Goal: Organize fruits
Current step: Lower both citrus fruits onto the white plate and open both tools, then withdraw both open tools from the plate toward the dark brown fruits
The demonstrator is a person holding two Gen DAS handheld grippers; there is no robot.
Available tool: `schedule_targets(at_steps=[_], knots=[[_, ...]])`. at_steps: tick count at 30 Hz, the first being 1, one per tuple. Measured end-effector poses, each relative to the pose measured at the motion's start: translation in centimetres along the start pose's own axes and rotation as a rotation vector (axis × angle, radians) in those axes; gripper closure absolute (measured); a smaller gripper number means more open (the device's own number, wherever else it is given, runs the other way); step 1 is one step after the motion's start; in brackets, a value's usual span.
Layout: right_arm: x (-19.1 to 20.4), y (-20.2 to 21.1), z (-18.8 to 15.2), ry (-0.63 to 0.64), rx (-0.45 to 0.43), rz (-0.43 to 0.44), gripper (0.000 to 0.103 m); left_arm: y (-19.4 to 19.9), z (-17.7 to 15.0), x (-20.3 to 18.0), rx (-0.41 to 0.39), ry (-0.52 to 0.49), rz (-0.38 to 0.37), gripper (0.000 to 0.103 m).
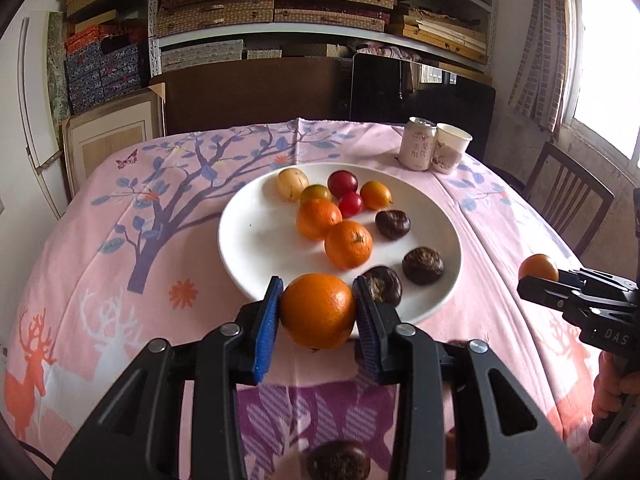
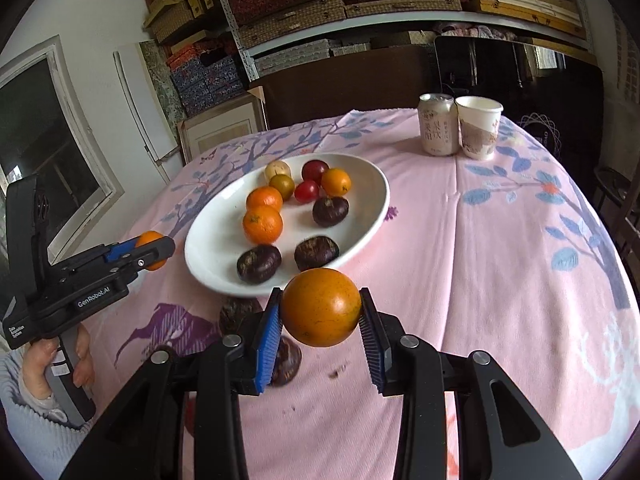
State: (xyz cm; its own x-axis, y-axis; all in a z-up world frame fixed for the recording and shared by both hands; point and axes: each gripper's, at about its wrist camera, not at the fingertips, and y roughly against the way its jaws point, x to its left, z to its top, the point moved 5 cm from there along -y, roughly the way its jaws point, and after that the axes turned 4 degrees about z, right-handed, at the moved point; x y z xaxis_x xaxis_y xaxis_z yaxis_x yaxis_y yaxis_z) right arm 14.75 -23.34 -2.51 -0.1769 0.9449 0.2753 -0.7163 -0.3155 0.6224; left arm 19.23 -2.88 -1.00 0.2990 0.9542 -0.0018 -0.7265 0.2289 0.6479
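My left gripper [image 1: 317, 304] is shut on an orange [image 1: 318, 312], held just above the near rim of the white plate [image 1: 248, 240]. My right gripper [image 2: 320, 312] is shut on an orange tomato [image 2: 321, 307], held above the cloth at the plate's [image 2: 208, 256] near right edge. The plate holds two oranges [image 1: 348, 245], several small tomatoes [image 1: 342, 183] and three dark chestnuts [image 1: 422, 265]. Each gripper shows in the other's view: the right one [image 1: 538, 276] and the left one [image 2: 154, 252].
A pink can [image 2: 437, 125] and a paper cup [image 2: 479, 127] stand at the table's far right. Loose dark chestnuts lie on the pink tablecloth near me [image 1: 338, 460], [image 2: 237, 314]. A wooden chair [image 1: 568, 196] stands at the right, and shelves of boxes behind.
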Motion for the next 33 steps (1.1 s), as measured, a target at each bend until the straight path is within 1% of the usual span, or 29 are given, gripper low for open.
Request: schedule_targets(at_steps=[2, 4, 8, 9, 10, 12, 13, 14, 15, 17, 18, 19, 20, 21, 23, 27, 31, 33], knots=[[0.8, -1.0, 1.9, 0.017, -0.017, -0.001, 0.065, -1.1, 1.0, 0.2, 0.002, 0.012, -0.002, 0.068], [1.3, -2.6, 3.4, 0.009, -0.013, 0.017, 0.065, -2.5, 1.7, 0.3, 0.013, 0.019, 0.002, 0.068], [1.6, -6.5, 4.7, 0.005, 0.017, 0.022, 0.065, -5.5, 1.8, 0.5, 0.055, 0.022, 0.001, 0.068], [1.5, -7.4, 4.8, -0.005, 0.024, 0.038, 0.065, -6.1, 1.6, 0.5, 0.064, 0.019, -0.001, 0.068], [1.3, -8.2, 4.8, -0.017, 0.027, 0.059, 0.060, -6.6, 1.3, 0.6, 0.074, 0.019, -0.007, 0.067], [0.7, -8.7, 4.5, -0.024, 0.030, 0.052, 0.046, -7.0, 0.9, 0.7, 0.074, 0.022, -0.023, 0.053], [0.5, -8.6, 4.6, -0.020, 0.017, 0.046, 0.046, -6.8, 1.0, 1.0, 0.061, 0.032, -0.021, 0.043], [0.2, -8.3, 4.6, -0.025, 0.005, 0.041, 0.046, -6.5, 1.0, 1.2, 0.048, 0.047, -0.022, 0.039], [-0.2, -8.0, 4.6, -0.039, -0.002, 0.043, 0.046, -6.1, 1.1, 1.4, 0.040, 0.063, -0.032, 0.037], [-0.5, -7.1, 4.5, -0.068, -0.016, 0.059, 0.045, -5.2, 1.2, 1.6, 0.020, 0.082, -0.050, 0.030], [-0.7, -6.7, 4.3, -0.076, -0.020, 0.062, 0.041, -4.7, 1.1, 1.7, 0.009, 0.081, -0.041, 0.026], [-0.8, -6.4, 4.0, -0.081, -0.025, 0.060, 0.038, -4.2, 0.8, 1.8, -0.004, 0.077, -0.019, 0.017], [-0.9, -6.0, 3.7, -0.087, -0.033, 0.055, 0.036, -3.7, 0.5, 2.0, -0.017, 0.074, 0.006, 0.011], [-1.1, -5.8, 3.5, -0.093, -0.039, 0.049, 0.034, -3.4, 0.1, 2.2, -0.022, 0.073, 0.025, 0.009], [-1.6, -5.4, 2.8, -0.104, -0.043, 0.034, 0.033, -2.9, -0.6, 2.8, -0.015, 0.087, 0.039, 0.008], [-2.5, -3.9, 0.7, -0.122, -0.045, 0.012, 0.030, -1.7, -3.3, 4.2, 0.034, 0.139, 0.051, 0.007], [-3.3, -2.1, -0.6, -0.157, -0.062, 0.004, 0.020, 0.5, -5.9, 4.1, 0.046, 0.154, 0.030, 0.007], [-3.8, -1.4, -1.1, -0.181, -0.073, 0.001, 0.018, 1.4, -7.3, 3.6, 0.051, 0.137, 0.019, 0.005]])
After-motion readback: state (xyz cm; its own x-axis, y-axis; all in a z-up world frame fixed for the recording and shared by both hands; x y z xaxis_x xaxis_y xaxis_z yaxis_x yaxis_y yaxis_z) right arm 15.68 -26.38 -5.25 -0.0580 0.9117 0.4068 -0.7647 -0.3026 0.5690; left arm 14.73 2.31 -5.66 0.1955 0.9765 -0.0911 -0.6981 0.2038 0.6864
